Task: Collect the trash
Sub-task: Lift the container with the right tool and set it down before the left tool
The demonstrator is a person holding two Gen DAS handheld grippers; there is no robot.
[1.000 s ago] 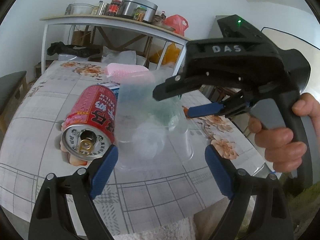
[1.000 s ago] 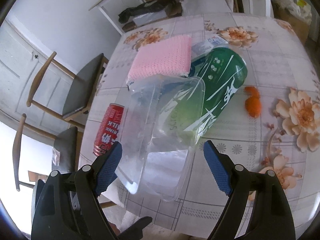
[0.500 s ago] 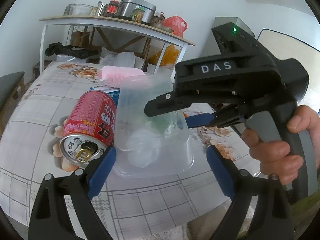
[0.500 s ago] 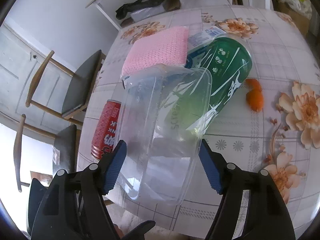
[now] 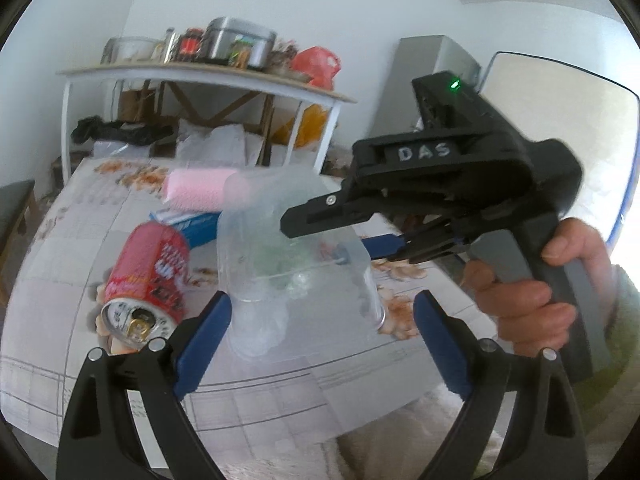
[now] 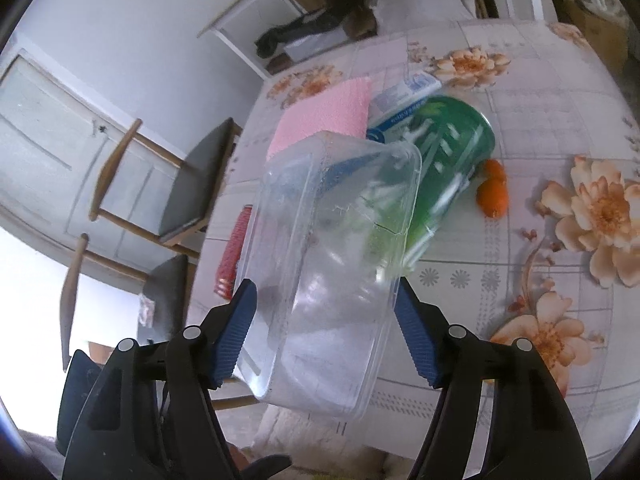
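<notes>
Right now the right tongs are closing around the clear plastic container, which fills the centre of the right wrist view, tilted, its near end between the blue pads. Both pads look to be touching its side walls, though the blur and the see-through plastic leave it uncertain how firmly they press. The left tongs stand wide open with nothing gripped, the container's near end sitting in the gap between them in the lower middle of the left wrist view.

What could go wrong: the container is thin, slick and flexible, so a squeeze on its walls may buckle them and let it pop out or twist sideways. It also appears to rest partly on the green cup at centre right, so lifting it could roll that cup toward the desk edge. The red can, lying on its side at centre left of the left wrist view, is close enough for a swinging container to knock it.

Counted: one clear container, one red can, one green cup, one pink cloth above the container, one blue-and-white packet beside it, two orange scraps at centre right, and two chairs at the left of the frame.
</notes>
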